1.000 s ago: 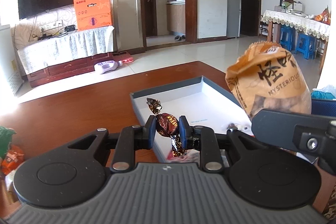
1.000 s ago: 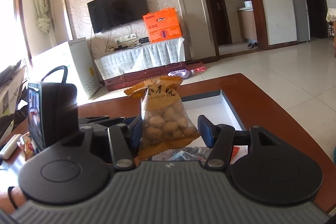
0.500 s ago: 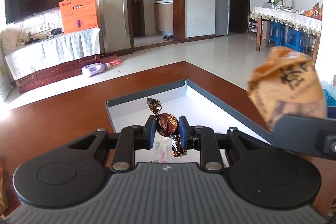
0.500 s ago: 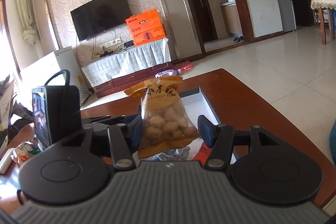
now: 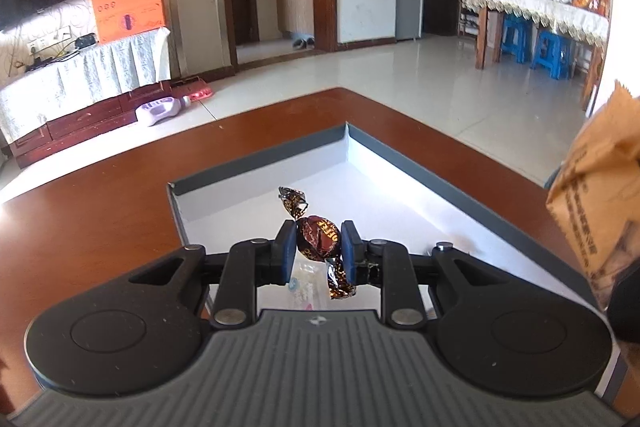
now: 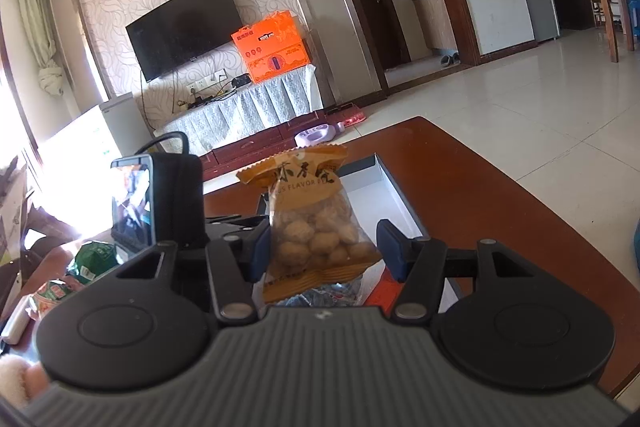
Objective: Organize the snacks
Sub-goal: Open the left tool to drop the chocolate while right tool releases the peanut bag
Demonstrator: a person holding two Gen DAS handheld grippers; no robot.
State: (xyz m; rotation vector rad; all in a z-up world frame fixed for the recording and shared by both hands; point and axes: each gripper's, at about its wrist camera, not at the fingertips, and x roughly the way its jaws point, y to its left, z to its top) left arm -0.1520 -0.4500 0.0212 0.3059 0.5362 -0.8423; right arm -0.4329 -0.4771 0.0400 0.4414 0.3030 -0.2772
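Over the white-lined box [image 5: 400,163], holding a few wrappers, the left hand-held gripper [image 5: 318,253] pinches a brown candy [image 5: 318,238] while the right hand-held gripper [image 6: 324,247] grasps a nut packet [image 6: 316,223].

Glossy foil candy wrapper [image 5: 318,238]; polished wooden table [image 5: 100,203].

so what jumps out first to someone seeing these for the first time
Probably the brown wrapped candy pinched in the left gripper, held over the open white tray on the red-brown table. Next, the orange bag of nuts standing upright in the right gripper, whose right pad sits apart from it.
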